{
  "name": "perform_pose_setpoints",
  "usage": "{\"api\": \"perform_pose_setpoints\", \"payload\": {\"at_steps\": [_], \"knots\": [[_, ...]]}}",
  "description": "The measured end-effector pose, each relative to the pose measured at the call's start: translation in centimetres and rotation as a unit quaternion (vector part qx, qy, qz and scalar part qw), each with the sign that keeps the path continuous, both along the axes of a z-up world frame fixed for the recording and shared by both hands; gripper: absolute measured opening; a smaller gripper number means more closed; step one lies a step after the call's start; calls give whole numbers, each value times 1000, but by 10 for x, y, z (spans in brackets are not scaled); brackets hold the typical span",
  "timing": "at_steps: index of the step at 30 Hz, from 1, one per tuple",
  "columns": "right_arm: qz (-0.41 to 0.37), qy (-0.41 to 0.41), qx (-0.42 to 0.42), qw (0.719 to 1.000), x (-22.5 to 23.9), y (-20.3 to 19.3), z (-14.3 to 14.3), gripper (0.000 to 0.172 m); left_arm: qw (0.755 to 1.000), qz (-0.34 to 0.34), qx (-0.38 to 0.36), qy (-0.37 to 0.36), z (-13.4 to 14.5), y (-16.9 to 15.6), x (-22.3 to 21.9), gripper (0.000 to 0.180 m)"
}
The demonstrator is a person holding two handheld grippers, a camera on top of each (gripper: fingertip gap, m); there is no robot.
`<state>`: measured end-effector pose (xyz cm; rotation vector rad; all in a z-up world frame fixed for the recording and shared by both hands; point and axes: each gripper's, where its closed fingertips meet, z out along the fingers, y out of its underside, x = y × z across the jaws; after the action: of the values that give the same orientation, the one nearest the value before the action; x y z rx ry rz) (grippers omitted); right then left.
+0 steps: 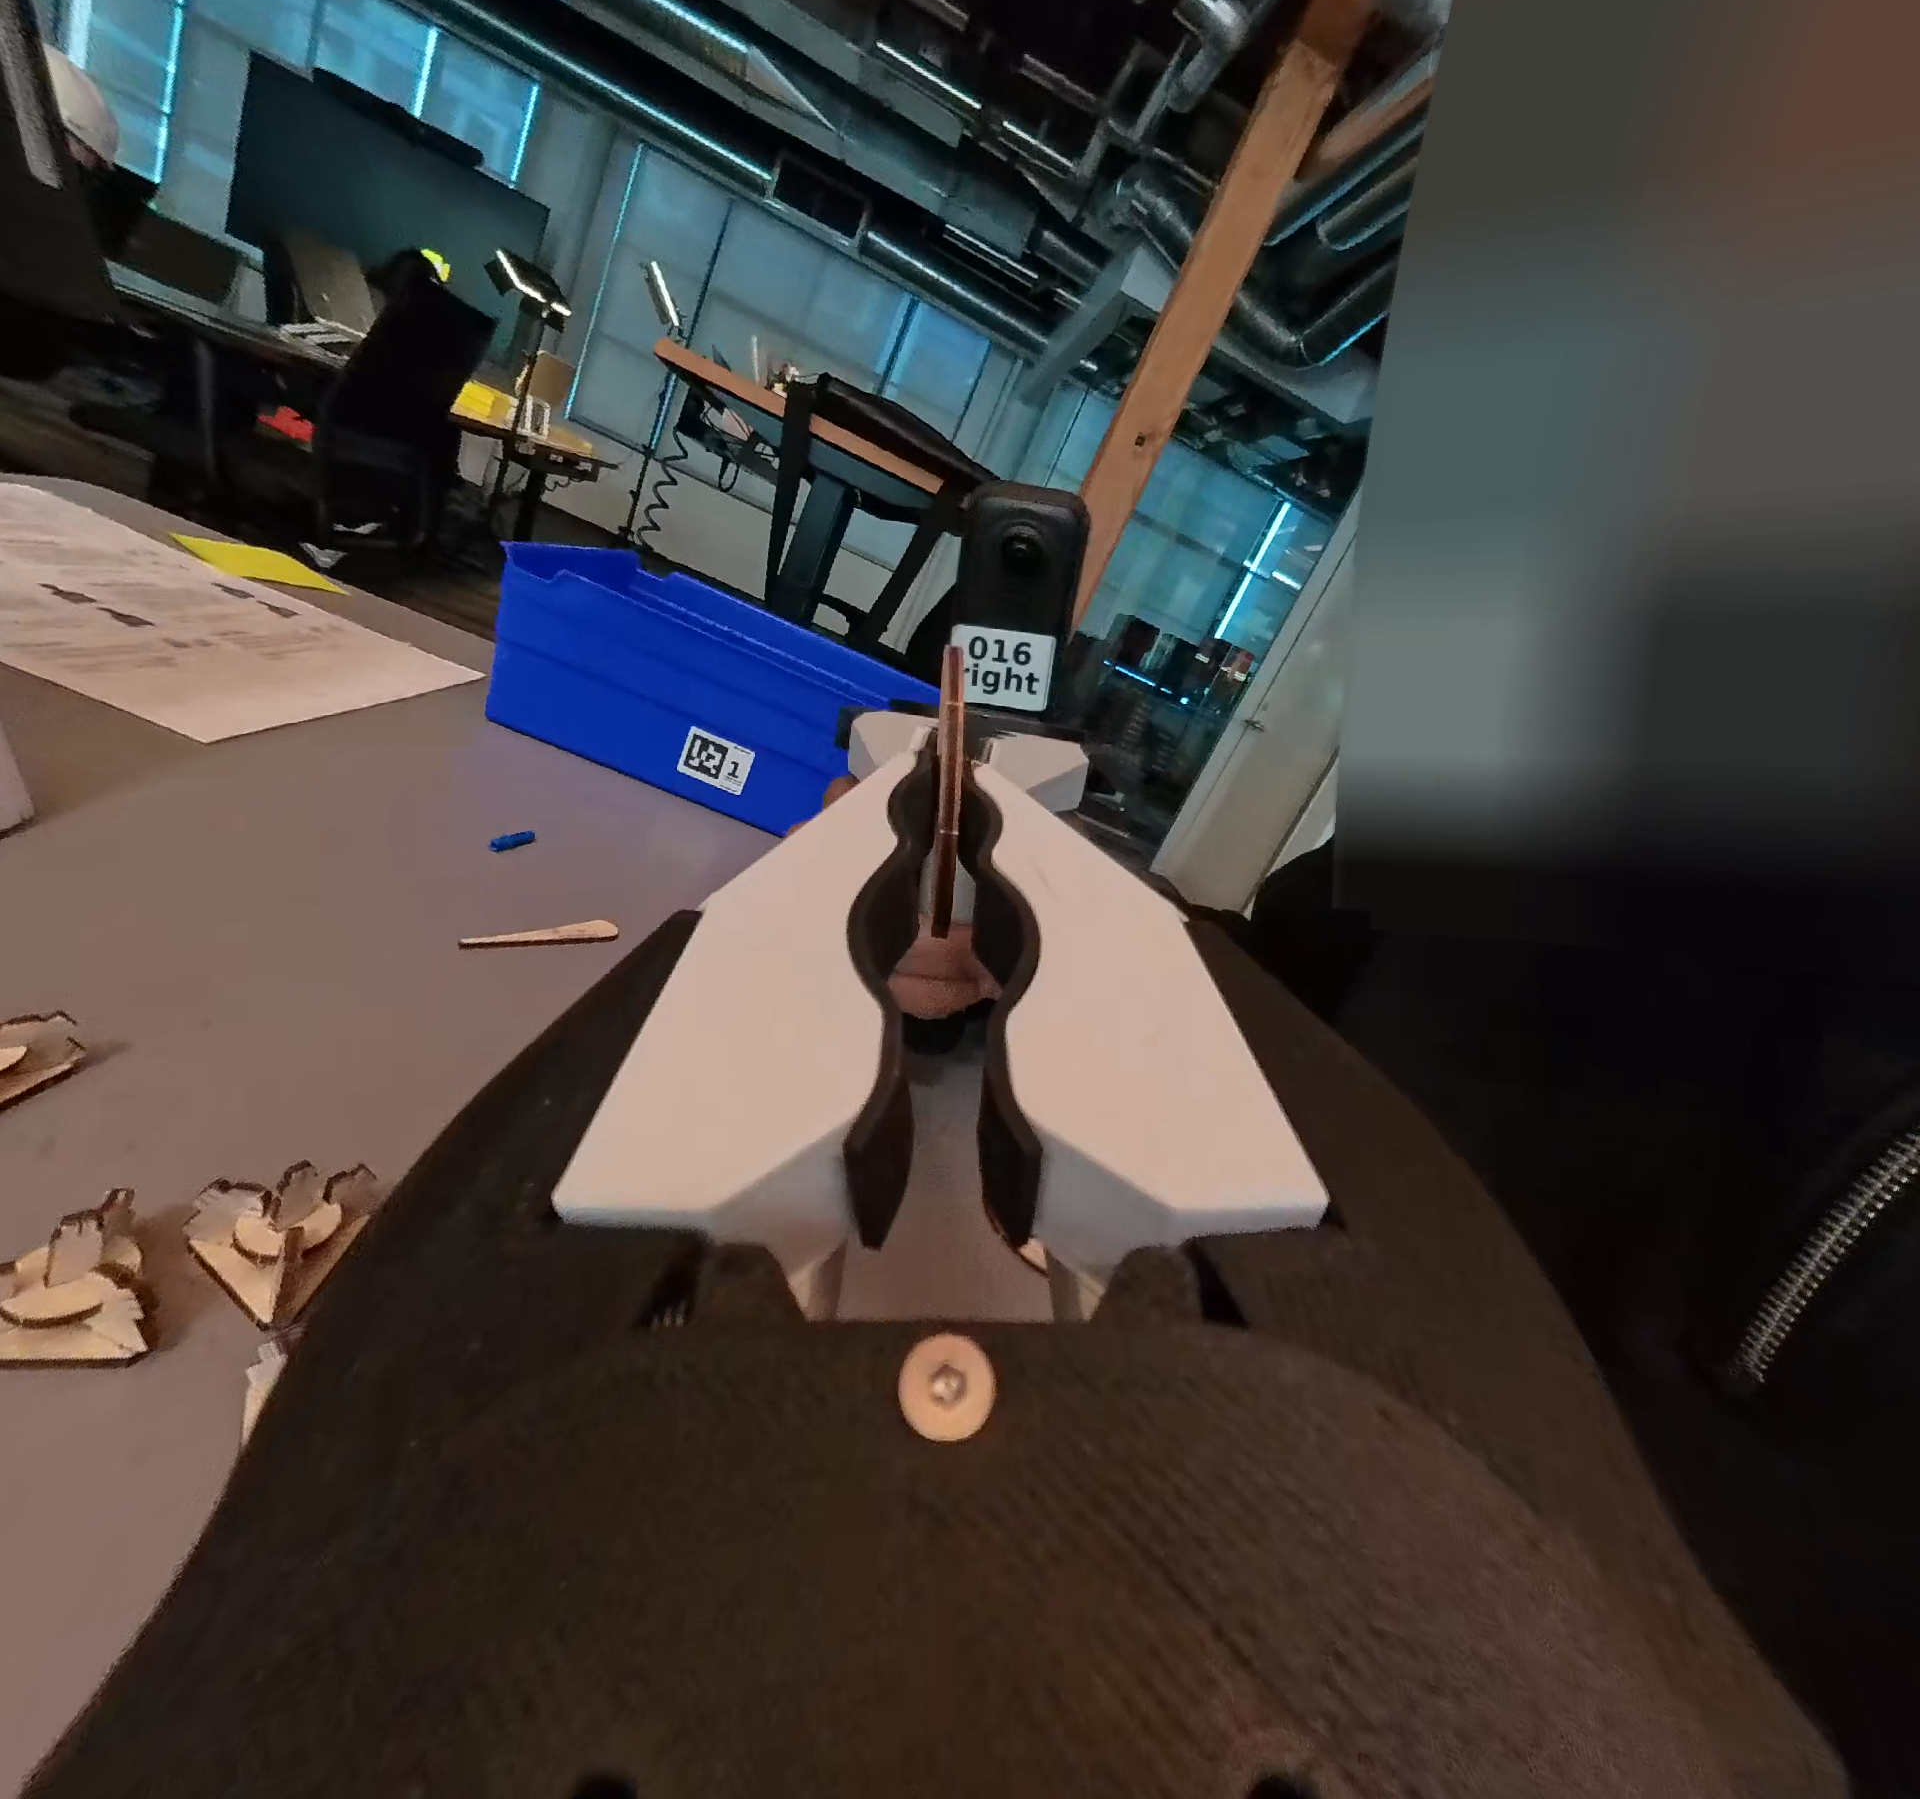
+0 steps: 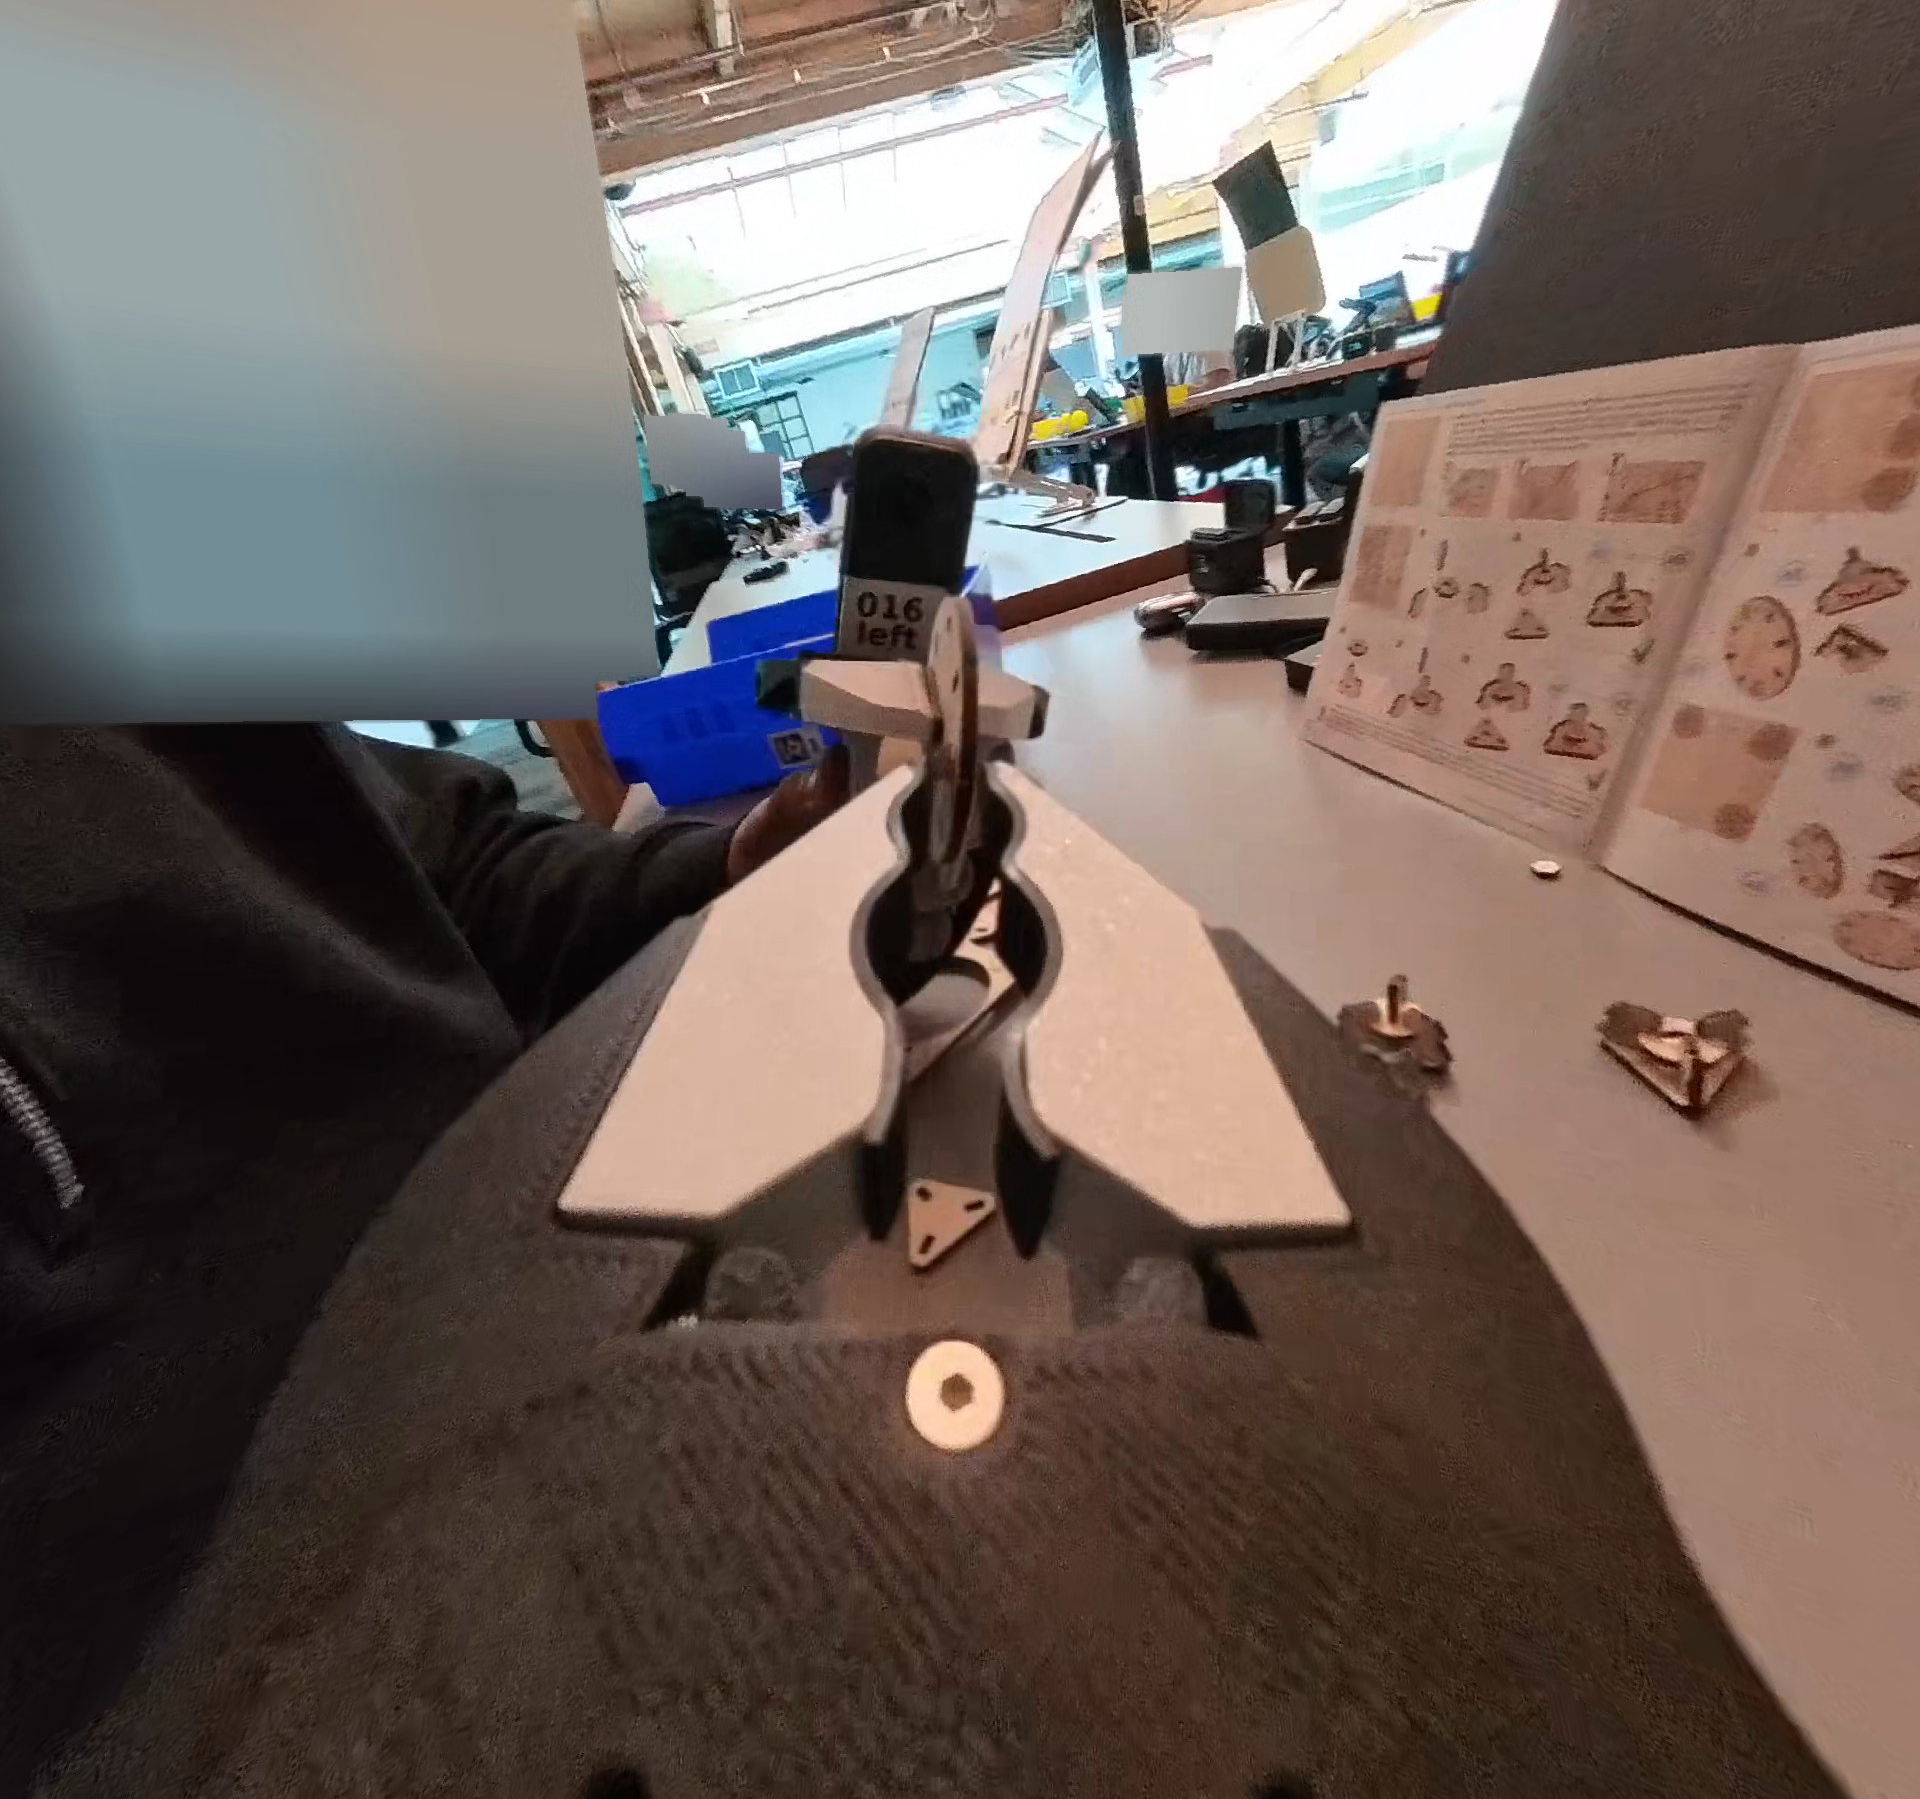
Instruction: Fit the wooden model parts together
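Above the grey tabletop (image 1: 312, 918), both grippers met on one thin wooden disc (image 1: 951, 762), held edge-on. The left gripper (image 1: 948, 762) had its fingers (image 1: 1060, 876) nearly shut on the disc. The right gripper (image 2: 951, 793) pinched the same disc (image 2: 954, 700). Risk, as a judgement: opposed pulling or twisting could crack the disc or slip it from either grip.

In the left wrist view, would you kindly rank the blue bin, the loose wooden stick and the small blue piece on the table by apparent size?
Largest to smallest, as they look:
1. blue bin
2. wooden stick
3. small blue piece
The bin stands farthest off yet looks largest, so its rank is safe.
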<state>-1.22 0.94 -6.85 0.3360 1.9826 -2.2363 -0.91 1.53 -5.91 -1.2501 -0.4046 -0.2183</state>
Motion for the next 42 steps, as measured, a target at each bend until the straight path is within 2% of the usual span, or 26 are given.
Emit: {"api": "perform_pose_setpoints", "payload": {"at_steps": [4,8,11,19,25,36,42], "knots": [[16,-24,-12,999,3,0,1,4,1000,3,-1,12,1,0,2,0],[9,-20,-10,1000,4,-1,2,13,999,16,-10,25,-1,-1,0,0],[0,-21,-18,1000,1,3,5,5,999,13,-18,34,-1,2,3,0],[2,-1,12,1000,3,2,4,4,1000,4,-3,14,0,2,3,0],[32,16,5,999,15,4,12,5,992,-80,65,-70,8,2,12,1],[120,-11,-46,992,36,8,24,8,964,-194,136,-125,18,3,29,2],[79,29,-30,996,28,7,19,7,988,-121,67,-65,13,4,22,0]]}}
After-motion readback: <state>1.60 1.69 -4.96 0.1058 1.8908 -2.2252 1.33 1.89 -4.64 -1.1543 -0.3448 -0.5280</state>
